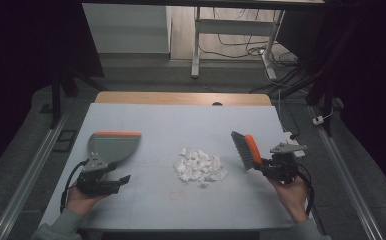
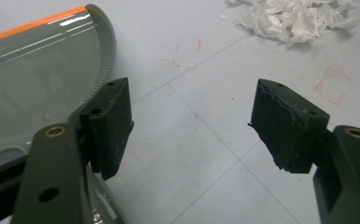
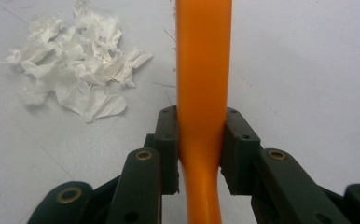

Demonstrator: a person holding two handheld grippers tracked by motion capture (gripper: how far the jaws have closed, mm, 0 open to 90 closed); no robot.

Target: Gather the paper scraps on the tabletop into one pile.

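Note:
A grey dustpan (image 1: 113, 146) with an orange lip lies on the left of the white table top (image 1: 156, 205). My left gripper (image 1: 123, 179) hovers just in front of it, open. In the left gripper view its jaws stand wide with bare table between them (image 2: 192, 126), and the dustpan (image 2: 33, 79) sits beside the left jaw. A pile of torn white paper scraps (image 1: 199, 167) lies mid-table. My right gripper (image 1: 262, 166) is shut on the orange handle (image 3: 202, 70) of a grey-bristled brush (image 1: 245, 149), right of the scraps (image 3: 75, 70). The pads (image 3: 169, 140) press on the handle from both sides.
Faint red marks (image 2: 332, 84) show on the table top near the scraps (image 2: 299, 16). A wooden strip (image 1: 181, 98) edges the table's far side. Beyond it stand metal table legs (image 1: 197, 45) and cables on the floor.

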